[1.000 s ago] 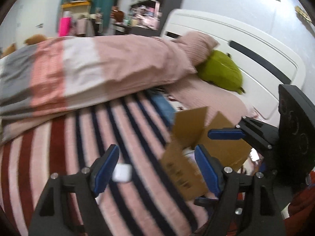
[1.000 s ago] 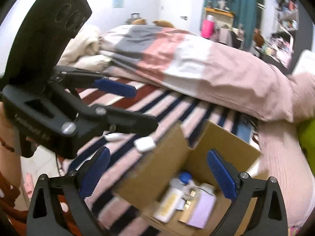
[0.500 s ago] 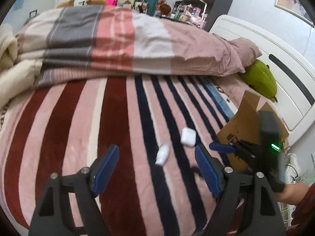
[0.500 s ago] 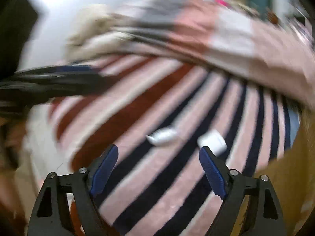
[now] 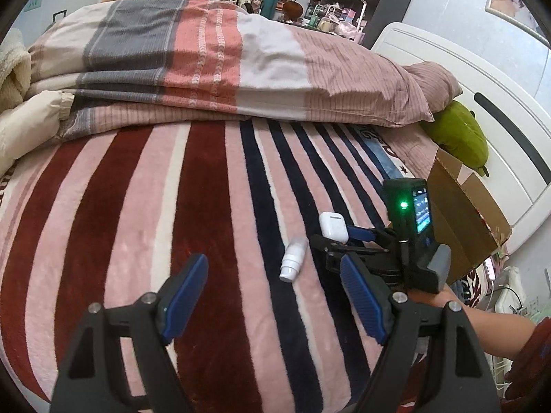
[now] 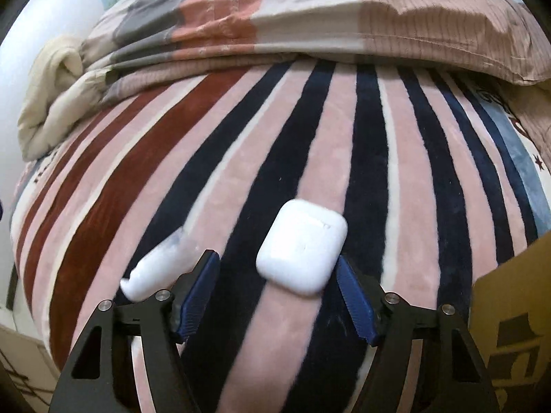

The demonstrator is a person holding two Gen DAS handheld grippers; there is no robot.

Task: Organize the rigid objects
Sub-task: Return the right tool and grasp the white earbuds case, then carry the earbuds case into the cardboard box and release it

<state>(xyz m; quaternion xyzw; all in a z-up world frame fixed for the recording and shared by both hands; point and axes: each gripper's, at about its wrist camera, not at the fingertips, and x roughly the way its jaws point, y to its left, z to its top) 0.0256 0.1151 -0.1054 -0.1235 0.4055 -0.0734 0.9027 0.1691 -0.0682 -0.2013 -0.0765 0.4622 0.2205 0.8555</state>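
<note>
A white earbud case [image 6: 301, 245] lies on the striped blanket [image 6: 365, 158]; it also shows in the left wrist view [image 5: 332, 226]. My right gripper [image 6: 277, 290] is open, its blue pads either side of the case, the right pad close to its edge. A small white bottle [image 6: 158, 270] lies on its side just left of the left pad; it shows in the left wrist view [image 5: 293, 258] too. My left gripper [image 5: 273, 296] is open and empty, above the blanket, short of the bottle. The right gripper's body [image 5: 409, 237] is in the left wrist view.
An open cardboard box [image 5: 461, 213] stands at the bed's right edge, also at the right of the right wrist view [image 6: 513, 316]. A folded pink-and-grey duvet [image 5: 213, 58] lies across the back. A green plush [image 5: 458, 134] rests by the white headboard [image 5: 482, 79].
My right gripper has swung away from the box and come down around the earbud case. My left gripper has turned left towards the blanket and both white items.
</note>
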